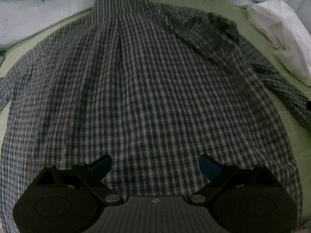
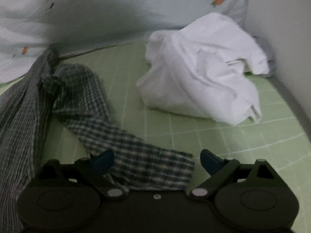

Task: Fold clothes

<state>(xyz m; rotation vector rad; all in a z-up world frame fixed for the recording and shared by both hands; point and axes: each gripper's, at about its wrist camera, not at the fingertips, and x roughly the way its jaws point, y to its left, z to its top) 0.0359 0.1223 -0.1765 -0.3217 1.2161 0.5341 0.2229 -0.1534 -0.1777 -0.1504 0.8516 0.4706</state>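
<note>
A dark checked shirt (image 1: 145, 89) lies spread flat on the green gridded mat (image 1: 250, 33), one sleeve trailing off to the right. My left gripper (image 1: 155, 165) is open and hovers just above the shirt's near edge, holding nothing. In the right wrist view the shirt's body (image 2: 21, 112) lies at the left and its sleeve (image 2: 120, 136) runs across the mat to the cuff between my fingers. My right gripper (image 2: 157, 161) is open over the cuff end, not gripping it.
A crumpled white garment (image 2: 204, 71) lies on the mat (image 2: 243, 139) at the back right; it also shows in the left wrist view (image 1: 281, 35). A pale sheet with orange prints (image 2: 97, 9) rises behind. A light wall (image 2: 287, 38) bounds the right side.
</note>
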